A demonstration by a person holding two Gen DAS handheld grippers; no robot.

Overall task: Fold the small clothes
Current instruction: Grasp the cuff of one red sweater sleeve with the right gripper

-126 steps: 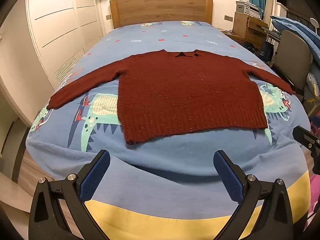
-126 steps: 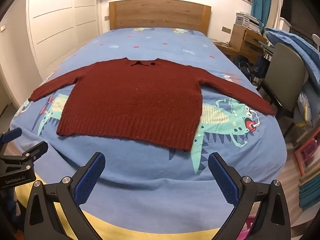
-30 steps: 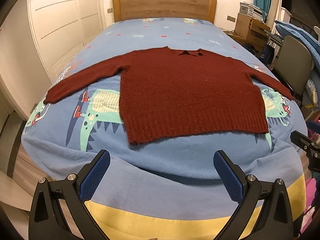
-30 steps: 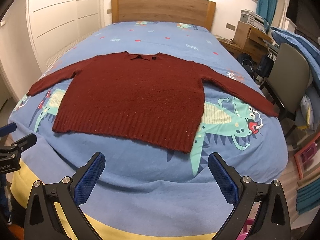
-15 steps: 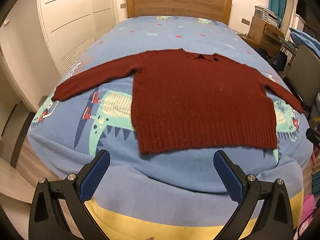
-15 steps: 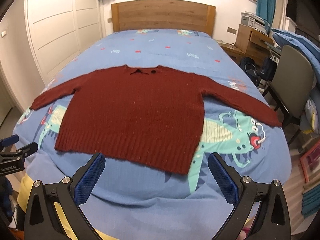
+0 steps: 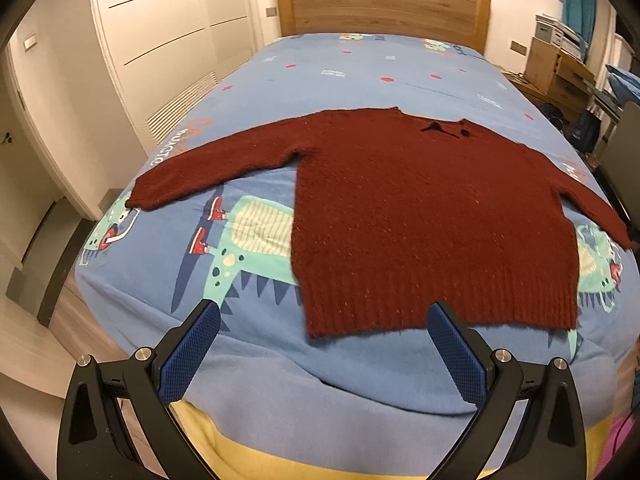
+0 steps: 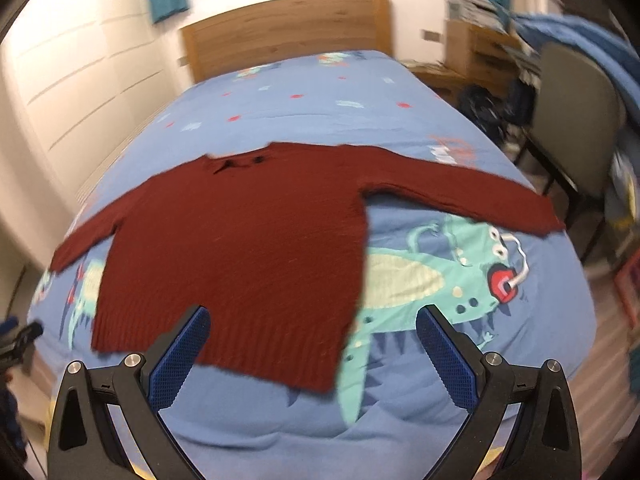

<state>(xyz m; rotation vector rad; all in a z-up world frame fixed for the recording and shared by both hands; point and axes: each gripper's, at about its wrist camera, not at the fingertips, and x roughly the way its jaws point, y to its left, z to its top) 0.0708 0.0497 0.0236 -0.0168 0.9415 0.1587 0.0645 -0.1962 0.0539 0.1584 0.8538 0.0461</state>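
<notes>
A dark red knitted sweater [image 7: 420, 208] lies flat, front up, on the blue bed cover, both sleeves spread out, collar toward the headboard. It also shows in the right wrist view [image 8: 248, 248], which is blurred. My left gripper [image 7: 324, 344] is open and empty, above the bed's foot edge, just short of the sweater's left hem corner. My right gripper [image 8: 312, 344] is open and empty, over the hem near its right corner. The left gripper's tip [image 8: 20, 340] shows at the left edge of the right wrist view.
The bed [image 7: 360, 68] has a blue dinosaur-print cover and a wooden headboard [image 7: 380, 4]. White wardrobe doors [image 7: 168, 40] stand to the left. A chair [image 8: 576, 120], a wooden cabinet [image 7: 560, 72] and blue bedding stand to the right.
Both grippers have moved forward toward the sweater's hem. The left view has shifted left and the right view right, with motion blur. Both stay open and the sweater has not moved.
</notes>
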